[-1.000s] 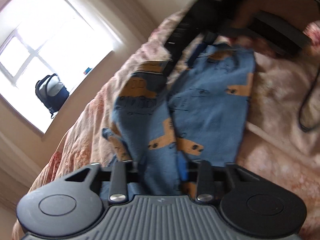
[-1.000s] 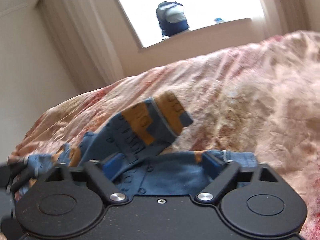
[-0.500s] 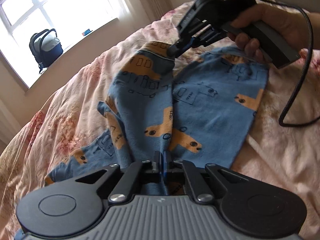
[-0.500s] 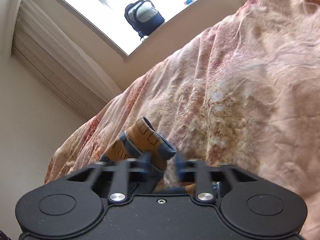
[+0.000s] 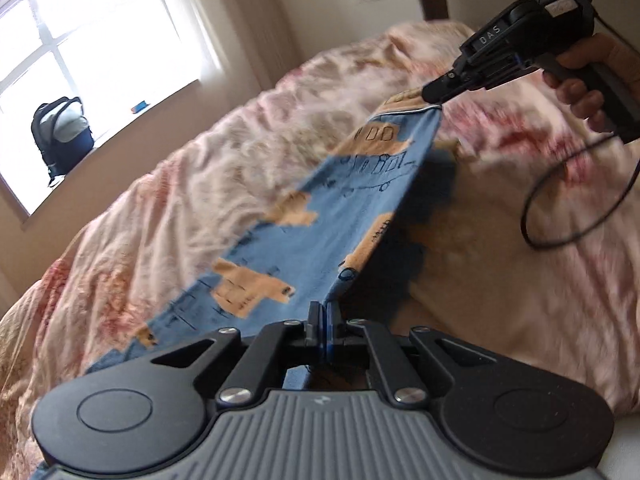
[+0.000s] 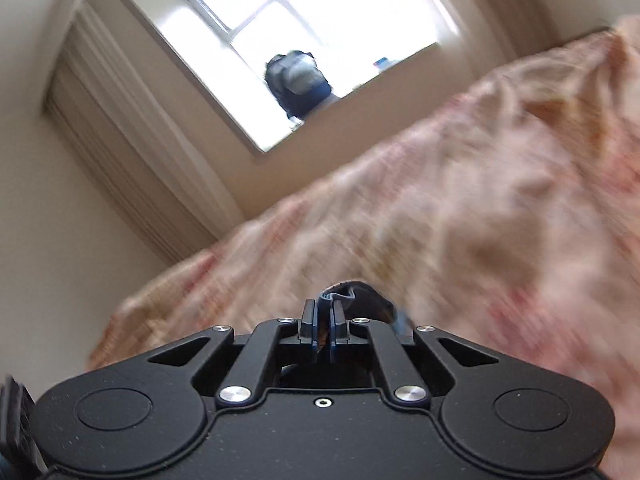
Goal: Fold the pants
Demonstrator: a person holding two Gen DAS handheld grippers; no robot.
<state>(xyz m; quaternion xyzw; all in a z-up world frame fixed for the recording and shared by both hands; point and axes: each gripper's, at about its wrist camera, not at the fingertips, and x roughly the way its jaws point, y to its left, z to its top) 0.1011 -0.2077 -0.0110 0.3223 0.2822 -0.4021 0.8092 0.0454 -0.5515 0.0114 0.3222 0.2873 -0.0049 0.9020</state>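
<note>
Blue pants (image 5: 320,216) with tan vehicle prints stretch taut above the pink floral bedspread (image 5: 168,184). My left gripper (image 5: 323,316) is shut on their near edge. In the left wrist view my right gripper (image 5: 434,91) pinches the far hem, held by a person's hand (image 5: 580,76) at the upper right. The right wrist view shows that gripper (image 6: 324,322) shut on a small bunch of blue fabric (image 6: 352,294), with the rest of the pants hidden below the gripper body. The fabric hangs between the two grips, lifted off the bed.
A dark backpack (image 5: 60,136) sits on the windowsill (image 5: 120,128) beyond the bed. A black cable (image 5: 576,196) loops down from the right gripper over the bedspread. Curtains (image 6: 132,152) and a wall lie past the bed's far edge.
Both grippers closed on the pants and lifted. The right gripper swung away with the hem, pulling the crumpled pants out into a taut strip above the bed.
</note>
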